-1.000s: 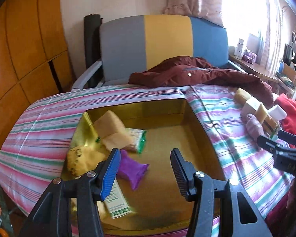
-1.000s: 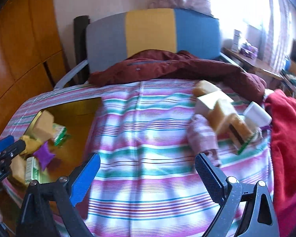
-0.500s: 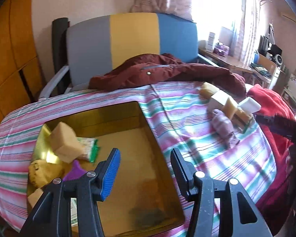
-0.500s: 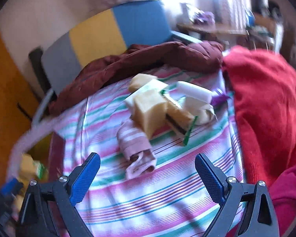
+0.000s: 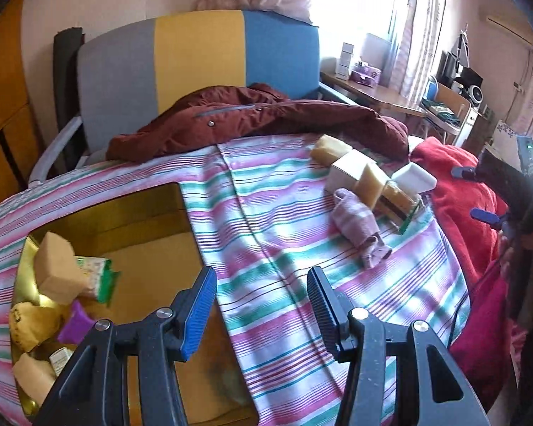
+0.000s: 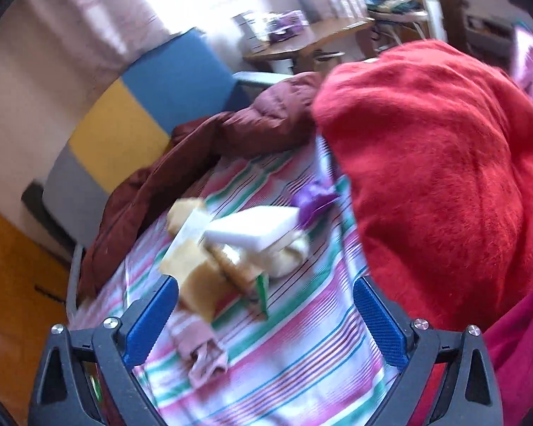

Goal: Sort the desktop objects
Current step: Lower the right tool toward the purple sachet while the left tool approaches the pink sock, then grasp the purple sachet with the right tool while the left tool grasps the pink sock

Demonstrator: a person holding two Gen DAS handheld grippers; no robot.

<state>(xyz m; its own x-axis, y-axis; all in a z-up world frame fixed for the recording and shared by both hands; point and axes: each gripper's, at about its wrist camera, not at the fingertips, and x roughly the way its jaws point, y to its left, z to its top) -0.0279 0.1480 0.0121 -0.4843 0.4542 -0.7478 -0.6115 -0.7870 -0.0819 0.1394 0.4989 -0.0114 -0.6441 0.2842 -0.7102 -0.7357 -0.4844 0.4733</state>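
Two grippers hung empty, jaws apart, as the sorting turned toward the unsorted pile (image 5: pixel 373 191). Over the past second the right gripper (image 6: pixel 266 316) had swung from the bare striped cloth (image 5: pixel 273 234) to face that pile, where sponges, a white block (image 6: pixel 252 229) and a rolled pink cloth (image 6: pixel 199 348) lay beside the red blanket (image 6: pixel 444 177). The left gripper (image 5: pixel 262 305) had drifted off the gold box (image 5: pixel 152 220), well left of the pile, already holding several items. A fresh pick looked imminent.
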